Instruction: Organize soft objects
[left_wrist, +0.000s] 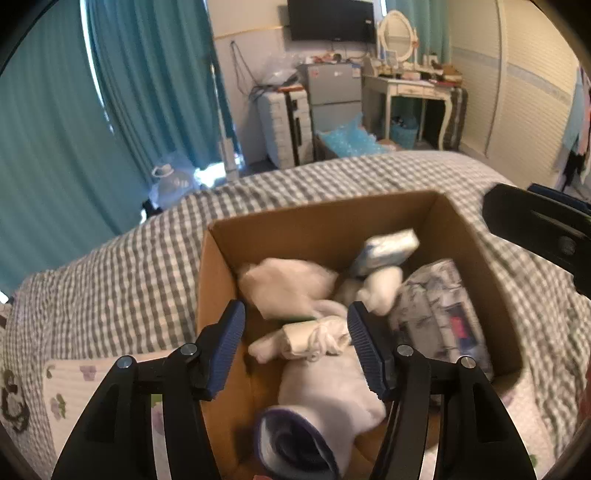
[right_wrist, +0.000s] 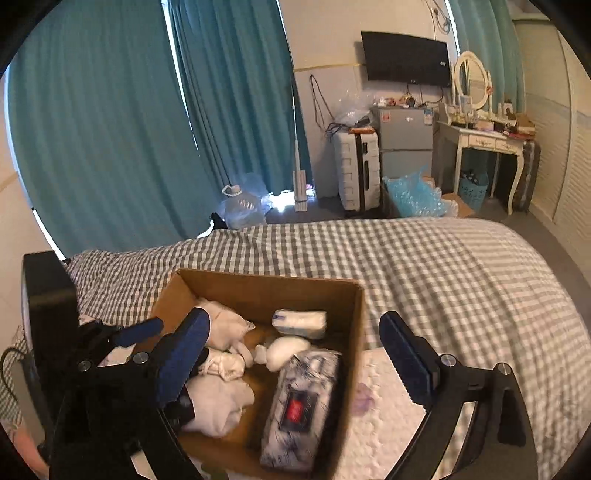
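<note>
A cardboard box (left_wrist: 317, 221) stands on the checked bed and also shows in the right wrist view (right_wrist: 258, 288). It holds several soft things: white rolled cloths (left_wrist: 288, 284), a knotted white cloth (left_wrist: 314, 338), a white-and-blue pack (left_wrist: 388, 247), a patterned tissue pack (left_wrist: 439, 317) that also shows in the right wrist view (right_wrist: 303, 402), and a white sock with a dark cuff (left_wrist: 295, 439). My left gripper (left_wrist: 295, 343) is open above the box, its jaws either side of the knotted cloth, holding nothing. My right gripper (right_wrist: 295, 358) is open and empty above the box's right half.
The bed has a grey-and-white checked cover (right_wrist: 424, 266) and a white floral mat (right_wrist: 388, 424) under the box. Beyond the bed are teal curtains (right_wrist: 110, 129), a white suitcase (right_wrist: 356, 170), a small fridge (right_wrist: 404, 140) and a dressing table (right_wrist: 487, 140).
</note>
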